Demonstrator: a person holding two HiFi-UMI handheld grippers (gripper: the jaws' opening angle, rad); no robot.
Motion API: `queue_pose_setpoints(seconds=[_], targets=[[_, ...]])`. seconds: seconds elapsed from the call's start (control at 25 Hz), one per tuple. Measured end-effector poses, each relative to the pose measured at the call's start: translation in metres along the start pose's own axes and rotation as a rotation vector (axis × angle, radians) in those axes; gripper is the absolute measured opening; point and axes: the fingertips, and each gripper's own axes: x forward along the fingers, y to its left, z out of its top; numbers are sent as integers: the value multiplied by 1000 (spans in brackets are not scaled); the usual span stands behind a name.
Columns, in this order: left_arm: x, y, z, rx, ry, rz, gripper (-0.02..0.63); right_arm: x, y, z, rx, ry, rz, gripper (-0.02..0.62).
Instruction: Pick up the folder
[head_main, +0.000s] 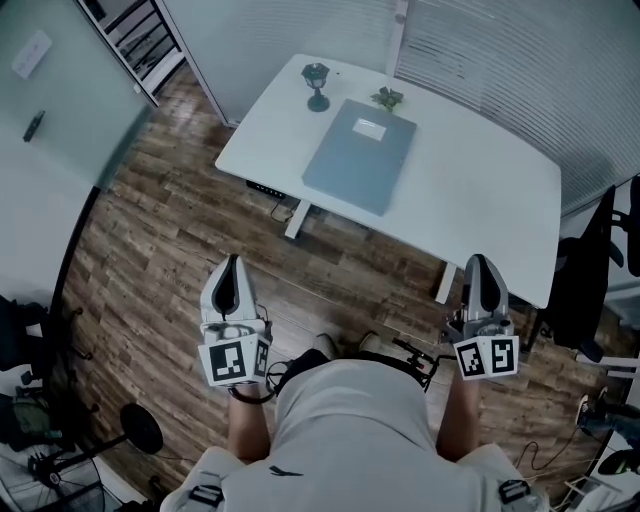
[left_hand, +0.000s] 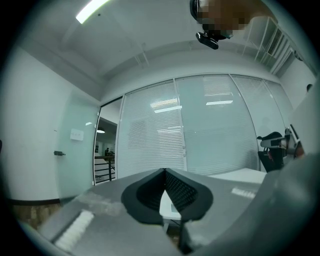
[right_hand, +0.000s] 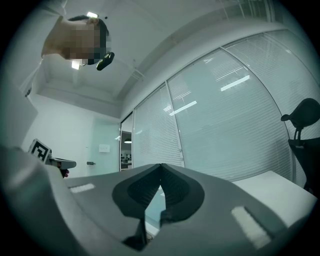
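While the left hand-held gripper (head_main: 233, 268) and the right hand-held gripper (head_main: 482, 268) hover over the wood-plank floor (head_main: 170, 220), short of the white bench (head_main: 480, 190), the task looks to be at its very start: the approach. Each gripper's own view shows its dark ribbed jaws clenched tip to tip with nothing between them. Both point roughly level towards the frosted glass wall with blinds (left_hand: 200, 130).

The flat blue-grey folder (head_main: 355, 165), with a white label near its far end, lies untouched on the bench top, slightly askew and well apart from both grippers. Its nearest corner sits close to the bench's front edge.

The next move probably calls for stepping in, releasing at least one pair of jaws and lowering it to that near edge. As the folder lies flat, a jaw will likely have to slip under the cover, or the folder may need drawing out over the rim first.

A dark goblet-shaped ornament (head_main: 316, 85) and a small green plant (head_main: 388, 98) stand just beyond the folder's far edge, the plant very close to it. Pushing the folder away could knock them, so pulling it towards the person seems safer. A black office chair (head_main: 595, 270) stands by the bench's right end, near the right gripper's path. Nothing lies between the grippers and the folder's near edge.
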Motion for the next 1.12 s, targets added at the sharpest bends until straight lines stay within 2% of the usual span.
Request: queue_pose_setpoints(seconds=[0.2, 0.48, 0.72, 1.12], targets=[[8, 12, -1, -40, 3, -31, 6, 8, 10, 2, -24, 10, -12, 0], [21, 31, -11, 29, 26, -55, 6, 23, 29, -3, -37, 16, -35, 0], [36, 44, -21, 9, 44, -66, 6, 42, 41, -8, -79, 36, -31, 0], [93, 42, -30, 1, 45, -26, 6, 111, 10, -18, -50, 30, 25, 1]])
